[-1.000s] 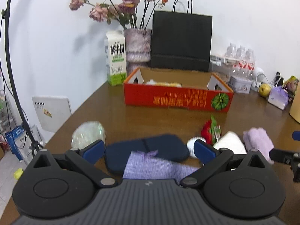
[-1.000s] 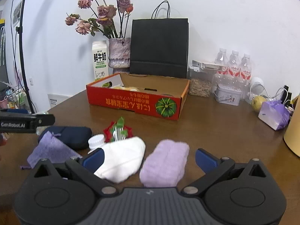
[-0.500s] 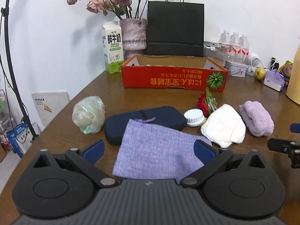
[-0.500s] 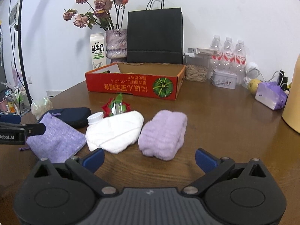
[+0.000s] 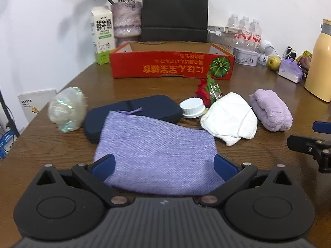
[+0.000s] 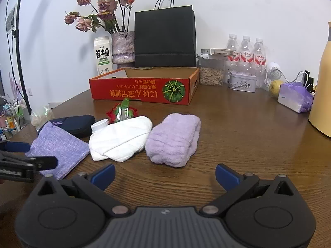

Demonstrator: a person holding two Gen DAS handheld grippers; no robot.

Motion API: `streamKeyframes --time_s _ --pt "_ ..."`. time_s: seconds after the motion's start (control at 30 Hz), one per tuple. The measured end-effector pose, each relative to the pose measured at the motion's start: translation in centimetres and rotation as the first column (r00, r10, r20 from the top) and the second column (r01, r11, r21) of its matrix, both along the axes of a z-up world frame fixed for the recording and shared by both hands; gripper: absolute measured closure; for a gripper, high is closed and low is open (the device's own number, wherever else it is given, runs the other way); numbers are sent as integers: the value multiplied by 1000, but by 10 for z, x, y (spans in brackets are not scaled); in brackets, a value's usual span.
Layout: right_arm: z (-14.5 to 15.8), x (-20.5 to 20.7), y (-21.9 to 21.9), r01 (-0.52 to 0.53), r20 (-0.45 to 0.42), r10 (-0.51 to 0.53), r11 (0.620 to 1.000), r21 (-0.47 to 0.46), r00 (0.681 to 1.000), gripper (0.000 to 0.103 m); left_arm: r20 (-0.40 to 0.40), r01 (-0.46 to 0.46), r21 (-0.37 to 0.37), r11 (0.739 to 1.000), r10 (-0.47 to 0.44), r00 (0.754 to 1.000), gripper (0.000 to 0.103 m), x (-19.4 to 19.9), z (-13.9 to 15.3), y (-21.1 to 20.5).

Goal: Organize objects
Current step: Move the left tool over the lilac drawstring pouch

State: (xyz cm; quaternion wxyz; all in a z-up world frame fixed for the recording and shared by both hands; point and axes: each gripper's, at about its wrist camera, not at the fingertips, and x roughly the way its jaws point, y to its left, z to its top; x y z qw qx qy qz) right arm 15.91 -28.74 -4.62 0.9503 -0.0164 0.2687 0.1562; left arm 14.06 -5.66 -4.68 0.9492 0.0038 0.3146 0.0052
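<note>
Wooden table (image 5: pixel 258 86): purple pouch (image 5: pixel 157 150) lies between your wide-spread left tongs (image 5: pixel 163 165), broad side across; right tongs (image 6: pixel 164 174) wide, empty.

You are in a home room: a brown wooden table (image 6: pixel 238 136) against a white wall, dried roses in a vase (image 6: pixel 122 47) at upper left, a milk carton (image 6: pixel 102 56), bottled water (image 6: pixel 245 50) at right.

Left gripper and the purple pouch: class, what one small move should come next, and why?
Probably ease the left gripper forward and down, then close on the purple pouch. Its fingers stand wide open on either side of the pouch's near edge, the pouch lies flat on the table, and the red box waits behind.
</note>
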Motion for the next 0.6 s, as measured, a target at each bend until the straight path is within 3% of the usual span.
streamKeyframes --time_s 0.1,0.47,0.53,0.6 --pt "0 1 0 2 -6 -2 1000 2 1000 0 -43 9 5 1000 -8 999 0 12 -6 -4" --pt "-3 6 -1 5 -37 -5 1000 7 999 0 -43 15 0 1000 -15 999 0 14 -7 -4" --pt "-3 6 -1 7 -41 -6 1000 7 999 0 -40 19 -3 1000 -19 999 3 13 -7 -5" --pt "-4 7 -1 9 -45 -9 1000 5 999 0 -30 33 -9 999 -33 999 14 9 -6 -6"
